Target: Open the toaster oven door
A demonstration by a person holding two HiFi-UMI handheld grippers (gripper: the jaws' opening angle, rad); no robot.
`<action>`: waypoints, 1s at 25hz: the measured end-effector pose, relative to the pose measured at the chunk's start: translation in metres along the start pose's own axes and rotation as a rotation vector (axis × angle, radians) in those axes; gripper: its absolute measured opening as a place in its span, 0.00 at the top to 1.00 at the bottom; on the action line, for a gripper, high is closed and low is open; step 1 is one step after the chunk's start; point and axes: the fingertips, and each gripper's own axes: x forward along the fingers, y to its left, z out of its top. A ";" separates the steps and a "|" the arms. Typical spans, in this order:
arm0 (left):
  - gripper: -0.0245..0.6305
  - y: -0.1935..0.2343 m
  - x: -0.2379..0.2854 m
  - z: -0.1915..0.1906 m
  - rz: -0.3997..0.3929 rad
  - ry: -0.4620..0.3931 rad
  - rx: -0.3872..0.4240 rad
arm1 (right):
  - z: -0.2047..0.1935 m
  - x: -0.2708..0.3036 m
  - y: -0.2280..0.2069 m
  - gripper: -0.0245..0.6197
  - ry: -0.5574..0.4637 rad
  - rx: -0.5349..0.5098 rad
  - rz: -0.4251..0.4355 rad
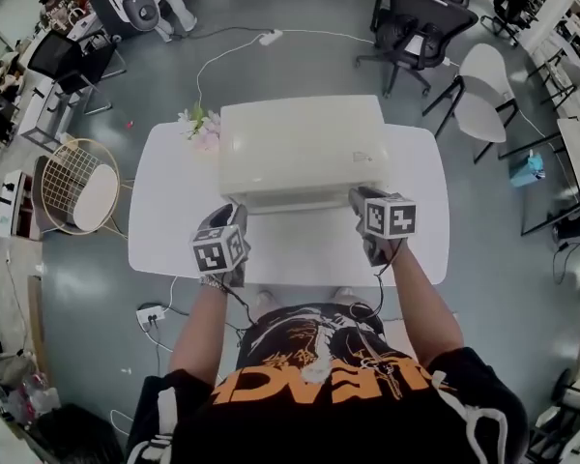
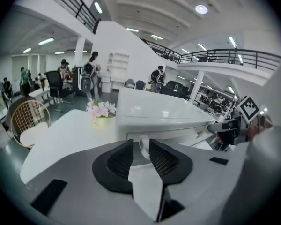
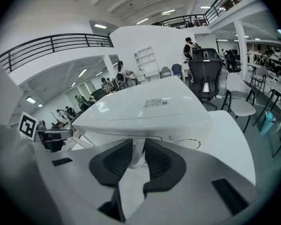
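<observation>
A white toaster oven point(image 1: 304, 153) stands on a white table point(image 1: 164, 220), its door facing me. Along the door's top runs a white handle point(image 2: 143, 146). My left gripper point(image 1: 234, 222) is at the handle's left end. In the left gripper view its jaws point(image 2: 141, 143) straddle the handle with a gap beside the pads, so it is open. My right gripper point(image 1: 360, 201) is at the right end. In the right gripper view its dark pads point(image 3: 138, 146) press on the handle point(image 3: 137, 150). The door's face is hidden under the oven's top.
A small pot of pink flowers point(image 1: 199, 124) sits on the table at the oven's back left corner. A wire chair with a round cushion point(image 1: 80, 187) stands left of the table, a white chair point(image 1: 483, 90) and a black office chair point(image 1: 416, 22) beyond it. People stand far off.
</observation>
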 end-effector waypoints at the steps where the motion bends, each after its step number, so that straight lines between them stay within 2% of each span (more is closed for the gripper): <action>1: 0.77 0.001 0.001 0.002 -0.023 0.023 -0.012 | 0.001 0.002 0.001 0.81 0.015 0.000 0.003; 6: 0.74 -0.003 0.006 0.004 -0.091 0.092 -0.020 | -0.002 0.007 -0.003 0.80 0.089 0.023 0.009; 10: 0.75 -0.012 0.017 0.005 -0.122 0.149 -0.023 | 0.001 0.007 -0.006 0.80 0.080 0.030 0.014; 14: 0.79 -0.014 0.019 0.002 -0.149 0.170 -0.058 | -0.002 0.007 -0.004 0.80 0.076 0.026 0.011; 19: 0.79 -0.018 0.011 -0.010 -0.118 0.176 -0.018 | -0.014 -0.001 -0.002 0.81 0.108 -0.024 -0.016; 25: 0.79 -0.027 -0.012 -0.047 -0.094 0.187 0.025 | -0.052 -0.024 0.007 0.81 0.167 -0.115 -0.054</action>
